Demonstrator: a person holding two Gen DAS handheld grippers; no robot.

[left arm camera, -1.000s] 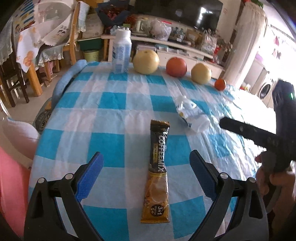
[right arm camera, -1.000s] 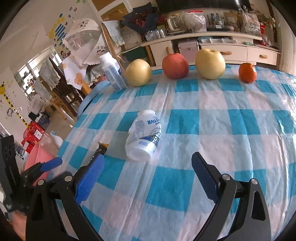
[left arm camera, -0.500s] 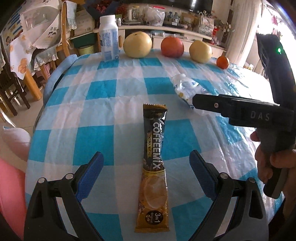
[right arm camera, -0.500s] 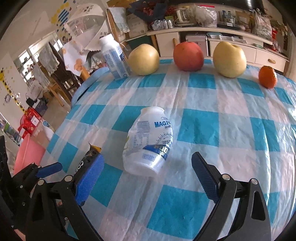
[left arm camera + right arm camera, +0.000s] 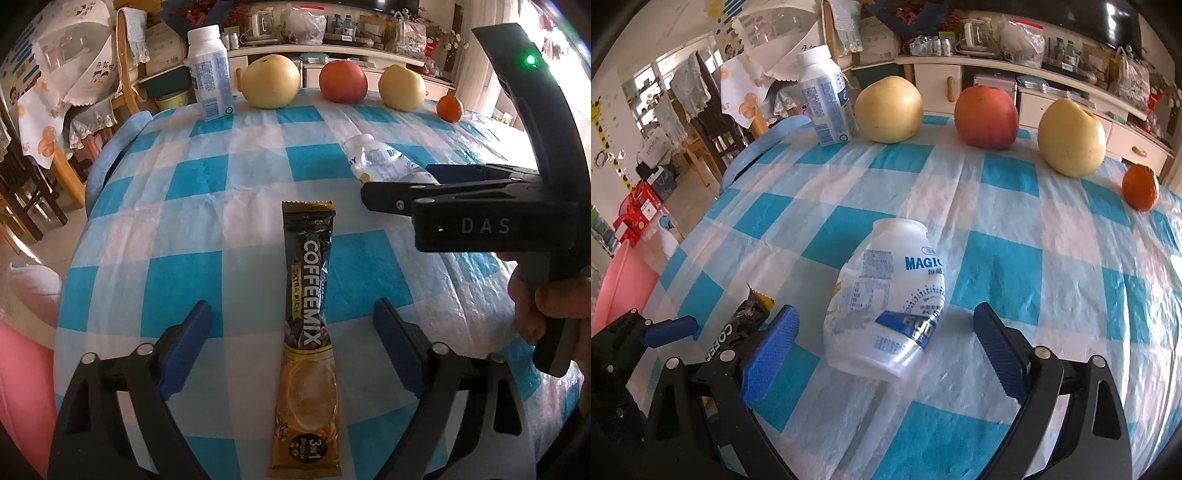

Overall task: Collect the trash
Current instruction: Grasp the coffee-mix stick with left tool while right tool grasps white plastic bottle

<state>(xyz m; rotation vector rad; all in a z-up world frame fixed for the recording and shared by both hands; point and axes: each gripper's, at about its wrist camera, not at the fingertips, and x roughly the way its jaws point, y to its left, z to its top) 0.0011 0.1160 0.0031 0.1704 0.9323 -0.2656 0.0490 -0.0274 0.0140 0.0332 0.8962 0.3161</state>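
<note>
A black and gold Coffeemix sachet (image 5: 308, 325) lies flat on the blue checked tablecloth (image 5: 184, 236). My left gripper (image 5: 295, 343) is open, its blue pads either side of the sachet's lower half. A crushed white Magic bottle (image 5: 890, 306) lies on its side; my right gripper (image 5: 886, 350) is open around its base. In the left wrist view the bottle (image 5: 376, 158) is partly hidden behind the right gripper (image 5: 436, 188). The sachet's end (image 5: 750, 314) shows in the right wrist view, left of the bottle.
At the table's far edge stand a white milk bottle (image 5: 210, 74), two yellow pears (image 5: 271, 81) (image 5: 402, 88), a red apple (image 5: 343, 81) and a small orange (image 5: 449, 109). A pink bin (image 5: 22, 387) sits low left. Chairs and a cabinet lie beyond.
Both grippers have moved forward over the table. The right gripper has closed in on the white bottle, which now lies between its pads. The left gripper has drawn nearer the sachet.
</note>
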